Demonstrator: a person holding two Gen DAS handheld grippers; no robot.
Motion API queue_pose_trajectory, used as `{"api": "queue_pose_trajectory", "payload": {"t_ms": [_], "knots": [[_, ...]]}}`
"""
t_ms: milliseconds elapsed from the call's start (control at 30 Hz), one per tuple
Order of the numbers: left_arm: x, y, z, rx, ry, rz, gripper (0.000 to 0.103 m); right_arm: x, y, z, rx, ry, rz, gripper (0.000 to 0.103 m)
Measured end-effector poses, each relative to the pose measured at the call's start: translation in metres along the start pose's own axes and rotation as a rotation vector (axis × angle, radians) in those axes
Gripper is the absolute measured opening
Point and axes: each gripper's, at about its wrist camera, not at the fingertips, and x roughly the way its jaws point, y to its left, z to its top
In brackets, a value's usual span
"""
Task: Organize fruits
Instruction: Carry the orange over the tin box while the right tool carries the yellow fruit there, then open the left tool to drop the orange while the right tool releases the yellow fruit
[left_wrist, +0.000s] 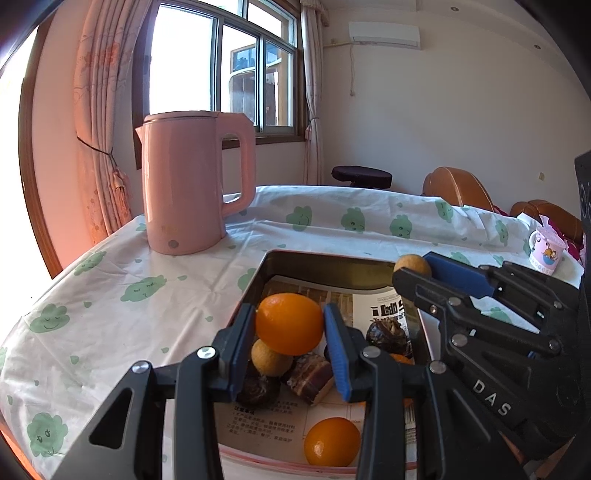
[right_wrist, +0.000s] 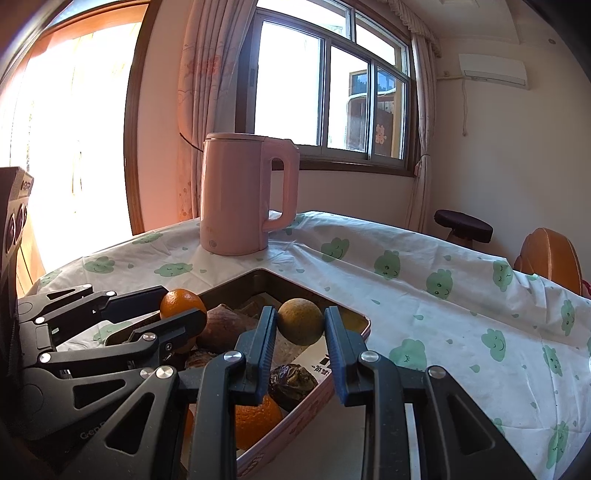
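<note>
Orange and glossy, a round citrus fruit (left_wrist: 289, 323) sits clamped between the blue pads of the left gripper (left_wrist: 290, 334), held above a rectangular metal tin with a pink outer wall (left_wrist: 325, 266). The right gripper (right_wrist: 301, 326) pinches a small, dull yellow-brown round fruit (right_wrist: 300, 321) between its blue pads, over the far right part of the same tin. Inside the tin, on printed paper, lie a second orange (left_wrist: 331, 441) near the front edge, another small tan fruit (left_wrist: 271, 357), a brown cut chunk (left_wrist: 310, 376) and dark wrinkled fruits (left_wrist: 388, 331). The tin rests on a white tablecloth printed with green clouds (left_wrist: 147, 295). Behind it, well apart, stands a tall pink electric kettle (left_wrist: 192, 184).
</note>
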Motion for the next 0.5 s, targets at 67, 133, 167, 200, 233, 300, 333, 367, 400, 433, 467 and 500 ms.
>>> {"api": "queue_pose_trajectory", "payload": {"t_ms": [67, 133, 167, 200, 233, 300, 333, 367, 400, 433, 467, 500], "knots": [[0.001, 0.0, 0.0, 0.001, 0.002, -0.002, 0.04, 0.003, -0.001, -0.001, 0.001, 0.008, -0.001, 0.029], [0.002, 0.0, -0.001, 0.002, 0.003, -0.002, 0.04, 0.005, -0.002, -0.001, 0.007, 0.018, 0.001, 0.029], [0.003, 0.0, -0.001, 0.005, 0.004, -0.002, 0.041, 0.005, -0.003, -0.001, 0.009, 0.02, 0.002, 0.029], [0.003, -0.001, -0.001, 0.008, 0.005, 0.001, 0.042, 0.006, -0.003, -0.001, 0.011, 0.024, 0.004, 0.029], [0.004, -0.001, -0.001, 0.01, 0.007, 0.002, 0.042, 0.007, -0.003, -0.001, 0.012, 0.028, 0.006, 0.029], [0.005, -0.002, -0.002, 0.015, 0.012, 0.001, 0.042, 0.009, -0.004, -0.001, 0.013, 0.037, 0.011, 0.029], [0.005, -0.003, -0.002, 0.016, 0.012, 0.001, 0.042, 0.01, -0.004, -0.001, 0.014, 0.039, 0.012, 0.029], [0.005, -0.003, -0.002, 0.019, 0.012, 0.001, 0.043, 0.011, -0.004, -0.001, 0.016, 0.043, 0.013, 0.029], [0.005, -0.004, -0.002, 0.022, 0.014, 0.0, 0.044, 0.011, -0.004, -0.001, 0.019, 0.046, 0.015, 0.029], [0.005, -0.004, -0.002, 0.025, 0.015, 0.002, 0.045, 0.012, -0.005, -0.001, 0.021, 0.051, 0.015, 0.029], [0.006, -0.004, -0.002, 0.025, 0.016, 0.003, 0.045, 0.013, -0.005, -0.001, 0.026, 0.055, 0.015, 0.029], [0.005, -0.005, -0.001, 0.025, 0.017, 0.004, 0.047, 0.014, -0.007, -0.001, 0.032, 0.06, 0.019, 0.029]]}}
